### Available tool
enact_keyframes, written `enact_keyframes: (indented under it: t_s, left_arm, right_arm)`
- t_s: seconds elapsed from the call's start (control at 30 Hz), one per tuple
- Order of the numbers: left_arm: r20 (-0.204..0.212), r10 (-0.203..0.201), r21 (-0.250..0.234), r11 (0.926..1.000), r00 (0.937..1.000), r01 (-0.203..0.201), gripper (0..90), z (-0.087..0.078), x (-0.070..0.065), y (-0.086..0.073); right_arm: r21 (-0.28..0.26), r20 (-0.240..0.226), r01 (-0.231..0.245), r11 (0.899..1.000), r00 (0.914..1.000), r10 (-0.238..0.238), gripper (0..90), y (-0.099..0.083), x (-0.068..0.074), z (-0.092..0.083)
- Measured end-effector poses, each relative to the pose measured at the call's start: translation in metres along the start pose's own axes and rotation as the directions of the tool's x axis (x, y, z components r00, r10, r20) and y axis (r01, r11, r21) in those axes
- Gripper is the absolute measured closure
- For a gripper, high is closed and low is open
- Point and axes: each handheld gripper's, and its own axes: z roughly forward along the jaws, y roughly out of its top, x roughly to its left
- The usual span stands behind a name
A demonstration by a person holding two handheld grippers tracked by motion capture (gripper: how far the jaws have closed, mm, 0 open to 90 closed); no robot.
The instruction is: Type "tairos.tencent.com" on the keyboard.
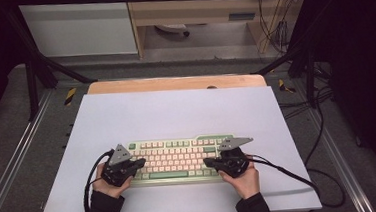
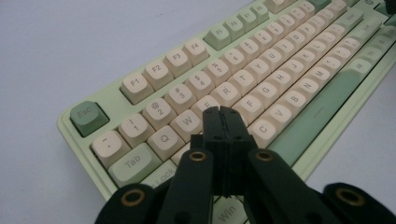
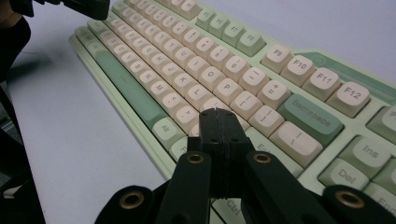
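My keyboard (image 1: 177, 159) lies near the front edge of the tabletop (image 1: 176, 112). Both my left gripper (image 2: 223, 112) and right gripper (image 3: 217, 113) are pressed together, empty, over the keys. A closed tip is broad, so I may strike two keys at once.

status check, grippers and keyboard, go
Left gripper shut, fingers over the keyboard's left keys. Right gripper shut, over the right keys. Nothing held. White mat around the keyboard, nothing in the way.

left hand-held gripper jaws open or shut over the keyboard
Shut. In the left gripper view the left hand-held gripper has its two black jaws pressed together with nothing between them, tips over the keyboard.
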Motion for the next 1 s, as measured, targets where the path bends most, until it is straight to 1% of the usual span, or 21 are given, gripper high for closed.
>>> enact_keyframes:
  t_s: [0.3,0.43,0.57,0.77,0.93,1.0]
  left_arm:
    - [0.008,-0.013,-0.003,0.9999,0.9999,0.013,90.0,-0.002,0.002,-0.003]
    - [0.010,-0.013,0.001,0.9999,0.9999,0.013,90.0,-0.002,0.003,-0.004]
    - [0.011,-0.015,-0.001,0.9999,0.9998,0.015,90.0,-0.002,0.003,-0.004]
    - [0.014,-0.014,0.001,0.9999,0.9998,0.014,90.0,-0.001,0.003,-0.005]
    - [0.013,-0.015,-0.001,0.9999,0.9998,0.015,90.0,-0.001,0.004,-0.005]
    - [0.013,-0.016,-0.003,0.9999,0.9998,0.016,90.0,-0.002,0.004,-0.005]
  right_arm:
    - [0.003,-0.019,0.017,1.000,0.9997,-0.017,90.0,0.009,0.009,0.009]
    - [0.002,-0.031,0.022,1.000,0.9993,-0.022,90.0,0.014,0.014,0.016]
    - [0.008,-0.033,0.033,0.999,0.9989,-0.032,90.0,0.017,0.019,0.022]
    - [0.011,-0.042,0.031,0.999,0.9986,-0.031,90.0,0.020,0.023,0.030]
    - [0.015,-0.050,0.050,0.999,0.9975,-0.049,90.0,0.025,0.030,0.040]
    - [0.021,-0.049,0.048,0.999,0.9977,-0.047,90.0,0.027,0.033,0.044]
